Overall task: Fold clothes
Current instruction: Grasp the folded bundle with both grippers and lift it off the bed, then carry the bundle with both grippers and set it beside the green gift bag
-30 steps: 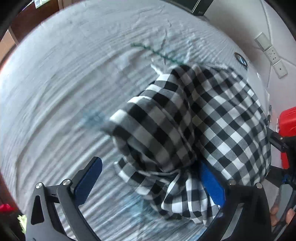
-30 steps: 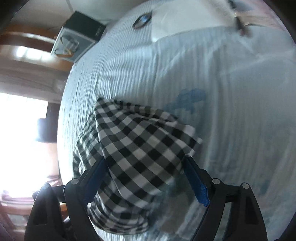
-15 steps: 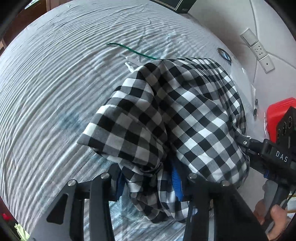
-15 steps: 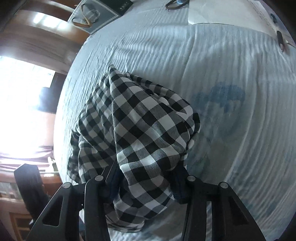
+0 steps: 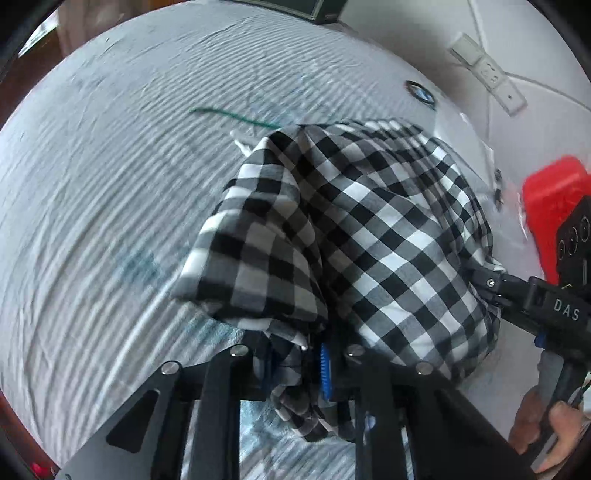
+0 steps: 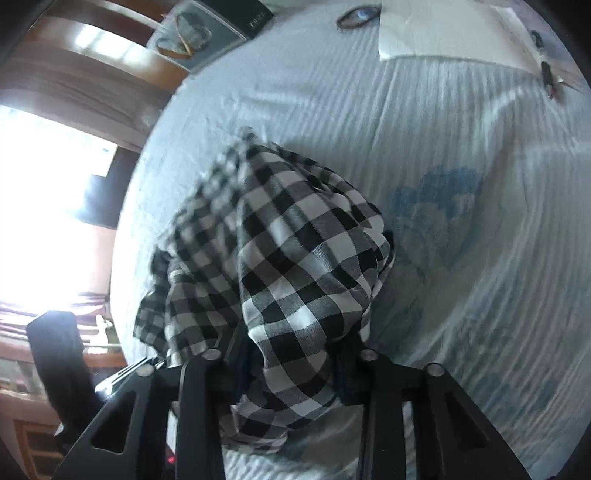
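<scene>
On the bed: both grippers pinching one checked garment
Left gripper (image 5: 295, 365): fingers closed on a bunched edge of the black-and-white checked cloth (image 5: 354, 229); right gripper (image 6: 291, 365): fingers pressed onto another bunch of the same cloth (image 6: 295, 258), also visible clamped on its far side in the left view (image 5: 484, 284). Cloth hangs draped between them, just above the striped white bedsheet (image 5: 110, 184). Beyond it: green cord (image 5: 232, 116), blue print on sheet (image 6: 436, 199), white paper (image 6: 443, 33), dark box (image 6: 207, 33) at the far edge
</scene>
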Action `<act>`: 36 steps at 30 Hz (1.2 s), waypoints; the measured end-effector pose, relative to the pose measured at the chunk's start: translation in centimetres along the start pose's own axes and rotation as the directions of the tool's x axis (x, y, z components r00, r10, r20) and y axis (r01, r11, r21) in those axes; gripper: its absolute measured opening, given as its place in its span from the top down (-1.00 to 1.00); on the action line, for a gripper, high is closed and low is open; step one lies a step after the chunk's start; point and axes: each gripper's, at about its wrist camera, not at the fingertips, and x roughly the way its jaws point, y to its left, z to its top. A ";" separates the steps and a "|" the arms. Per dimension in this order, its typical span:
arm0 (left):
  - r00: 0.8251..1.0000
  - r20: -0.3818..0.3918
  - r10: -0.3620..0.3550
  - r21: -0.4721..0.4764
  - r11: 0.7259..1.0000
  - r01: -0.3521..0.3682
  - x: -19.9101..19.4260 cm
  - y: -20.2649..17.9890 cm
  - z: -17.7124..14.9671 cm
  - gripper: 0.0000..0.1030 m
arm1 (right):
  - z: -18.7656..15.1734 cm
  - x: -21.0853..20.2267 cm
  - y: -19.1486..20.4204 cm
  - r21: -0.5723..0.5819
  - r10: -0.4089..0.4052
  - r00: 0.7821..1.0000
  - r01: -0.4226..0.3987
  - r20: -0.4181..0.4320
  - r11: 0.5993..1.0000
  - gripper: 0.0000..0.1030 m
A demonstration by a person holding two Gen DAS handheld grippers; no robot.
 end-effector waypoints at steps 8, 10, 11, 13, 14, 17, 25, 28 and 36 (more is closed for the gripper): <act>0.996 0.087 -0.020 0.180 0.984 0.004 -8.3 1.0 4.0 0.68 | -1.7 -4.4 3.6 -0.005 0.086 0.991 -0.086 0.105 0.996 0.62; 0.995 0.102 -0.016 0.218 0.976 -0.007 -9.8 1.6 5.5 0.68 | -1.4 -4.9 5.5 -0.022 0.098 0.986 -0.096 0.135 0.995 0.63; 0.994 0.110 -0.008 0.240 0.971 -0.018 -10.4 2.0 6.4 0.68 | -1.1 -4.8 6.5 -0.028 0.102 0.984 -0.099 0.149 0.995 0.63; 0.993 0.118 -0.004 0.269 0.963 -0.028 -11.1 3.0 8.1 0.68 | -0.5 -4.6 8.5 -0.036 0.105 0.979 -0.100 0.174 0.994 0.63; 0.993 0.120 -0.005 0.284 0.958 -0.030 -11.4 3.8 9.3 0.68 | -0.1 -4.3 9.5 -0.041 0.103 0.977 -0.097 0.188 0.994 0.63; 0.992 0.126 -0.018 0.343 0.939 -0.026 -11.9 6.6 13.1 0.68 | 1.4 -2.6 13.1 -0.053 0.088 0.968 -0.078 0.236 0.996 0.63; 0.991 0.127 -0.046 0.569 0.822 -0.035 -12.2 15.3 27.3 0.69 | 8.6 6.2 24.2 0.025 0.045 0.920 -0.059 0.390 0.998 0.63; 0.992 0.123 -0.024 0.622 0.781 -0.058 -12.4 17.6 33.1 0.69 | 11.8 9.4 28.1 0.065 0.035 0.908 -0.068 0.418 0.996 0.63; 0.993 0.115 0.007 0.718 0.690 -0.088 -8.0 21.5 46.6 0.68 | 21.0 17.5 34.0 0.140 -0.053 0.868 -0.019 0.495 0.990 0.63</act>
